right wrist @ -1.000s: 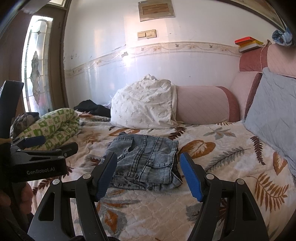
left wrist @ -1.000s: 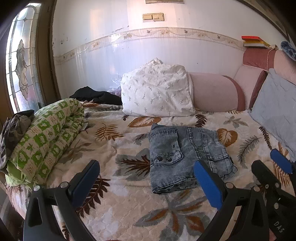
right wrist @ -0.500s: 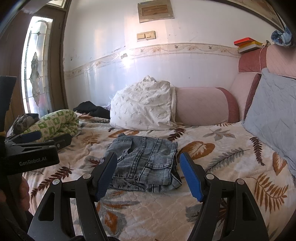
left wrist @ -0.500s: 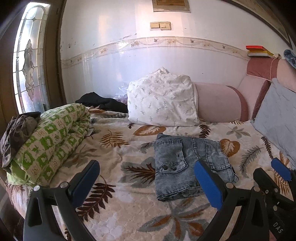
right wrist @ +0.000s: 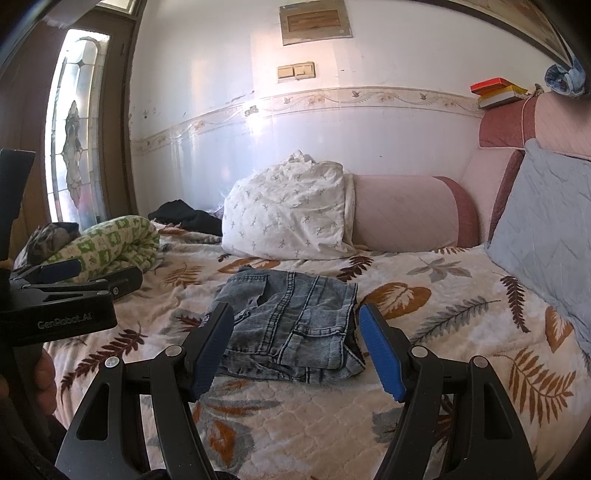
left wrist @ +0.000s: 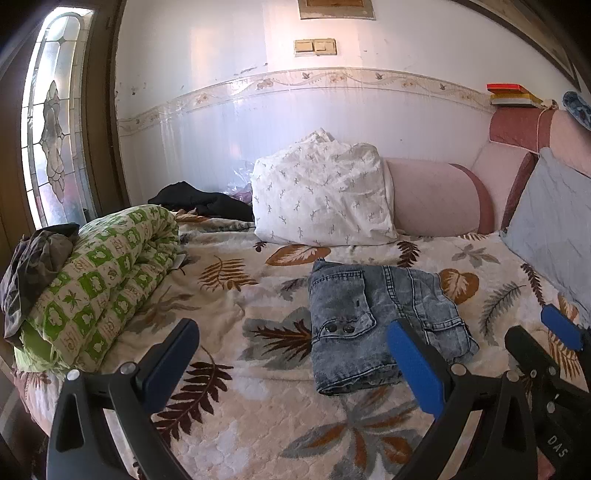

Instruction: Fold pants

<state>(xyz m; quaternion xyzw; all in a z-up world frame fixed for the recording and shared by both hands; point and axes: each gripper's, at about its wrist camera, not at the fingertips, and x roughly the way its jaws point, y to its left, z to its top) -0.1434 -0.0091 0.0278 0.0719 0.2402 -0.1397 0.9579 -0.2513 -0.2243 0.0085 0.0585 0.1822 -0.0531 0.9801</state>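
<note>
meanwhile folded pants [left wrist: 373,325] lie on the bedspread [left wrist: 229,295], both hand-held grippers spread.

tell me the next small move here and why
Probably nothing beyond backing away: the jeans already lie as a compact folded stack on the bed, and both hand-held grippers, left and right, are open, empty and clear of the denim.

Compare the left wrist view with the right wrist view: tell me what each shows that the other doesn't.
Only the left wrist view shows the jeans' buttoned pocket and the right gripper from the side. Only the right wrist view shows the whole wall panel and the left gripper from the side. Both show the folded jeans on the leaf-print bedspread, the white pillow and the green quilt.
</note>
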